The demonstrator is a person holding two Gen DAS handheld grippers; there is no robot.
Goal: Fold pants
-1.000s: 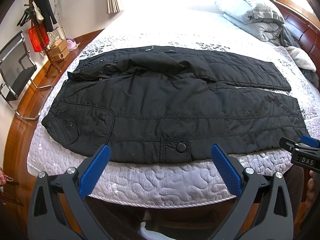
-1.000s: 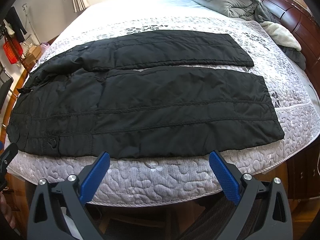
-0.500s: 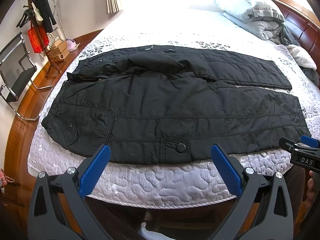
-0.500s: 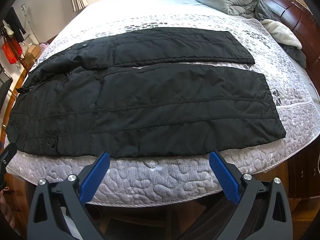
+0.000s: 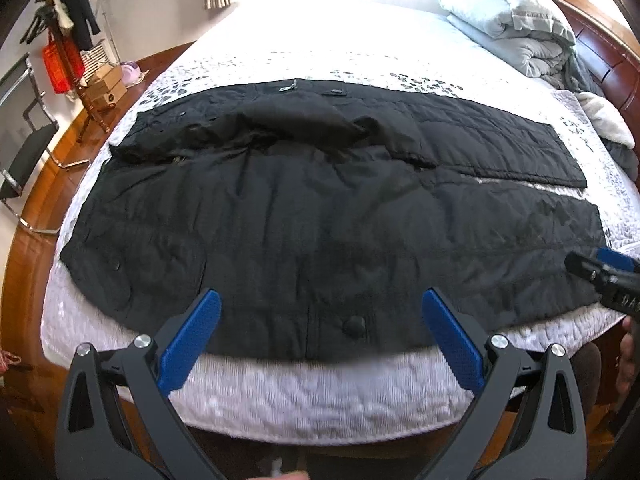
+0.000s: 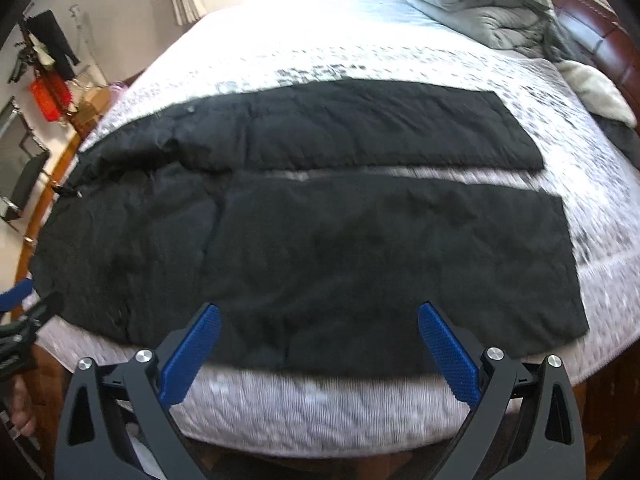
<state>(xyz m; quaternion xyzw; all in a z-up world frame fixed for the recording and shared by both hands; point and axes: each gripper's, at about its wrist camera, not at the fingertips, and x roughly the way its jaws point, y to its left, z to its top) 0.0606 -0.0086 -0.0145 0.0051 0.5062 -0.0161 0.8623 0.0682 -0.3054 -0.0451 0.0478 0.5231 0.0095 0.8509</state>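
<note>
Right across the near half of the bed lie black quilted padded pants point(image 5: 320, 208), spread flat with the waist toward the left and the two legs running off to the right. The nearer leg sits close to the bed's front edge, with a round black snap button point(image 5: 354, 324) on a flap near that edge. The farther leg point(image 6: 380, 128) lies parallel behind it, a thin strip of bedding showing between the two toward the cuffs. Fabric at the waist is bunched into a soft ridge.

Underneath is a white quilted bedspread with a pebbled stitch pattern point(image 5: 320, 392), covering the mattress.

Two hand-held tools hover at the front edge, neither touching the cloth. The left gripper point(image 5: 320, 336), black-framed with blue textured pads, has its fingers spread wide over the button area, nothing between them. The right gripper point(image 6: 318, 344), the same design, is equally wide apart above the nearer leg, also empty. Its view is blurred.

Farther back on the right, a folded pale grey-blue duvet point(image 5: 508, 28) is heaped against a dark reddish wooden headboard point(image 5: 600, 52). To the left, beyond the bed, stand a black metal-framed chair point(image 5: 24, 148) and a wooden coat stand with a red bag point(image 5: 60, 64) hanging on it.
</note>
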